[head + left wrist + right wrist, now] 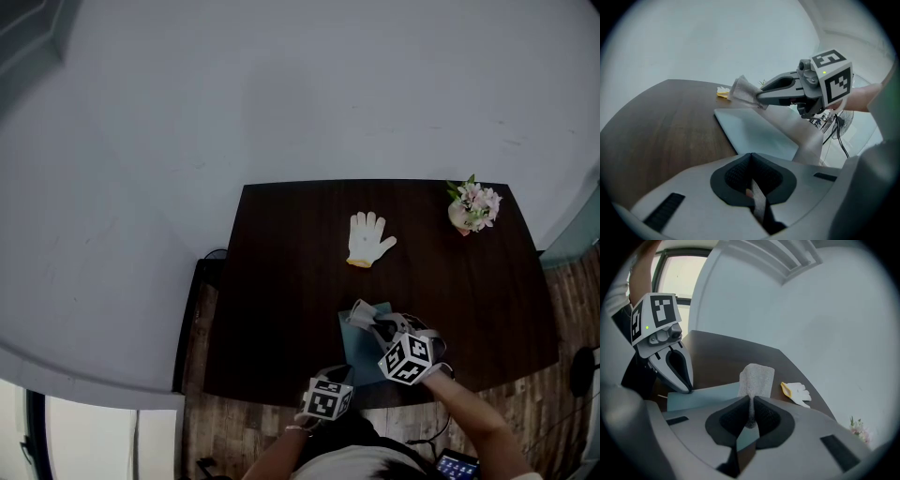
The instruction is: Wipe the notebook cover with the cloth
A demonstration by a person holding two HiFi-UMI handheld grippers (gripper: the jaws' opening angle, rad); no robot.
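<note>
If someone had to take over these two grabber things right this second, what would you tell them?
Left gripper: jaws shut, tips at the notebook's nearest edge; whether they pinch it is unclear.
Right gripper: jaws shut on the cloth, held at the notebook's far end.
Done: the cloth is in the grip. How much of the cover has been wiped cannot be told.
To do: sweep the cloth across the cover.

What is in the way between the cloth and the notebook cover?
Nothing that I can see. The right gripper pinches the cloth over the notebook, with bare cover beneath. The left gripper sits at the notebook's edge, off to one side, and the glove lies farther back.
</note>
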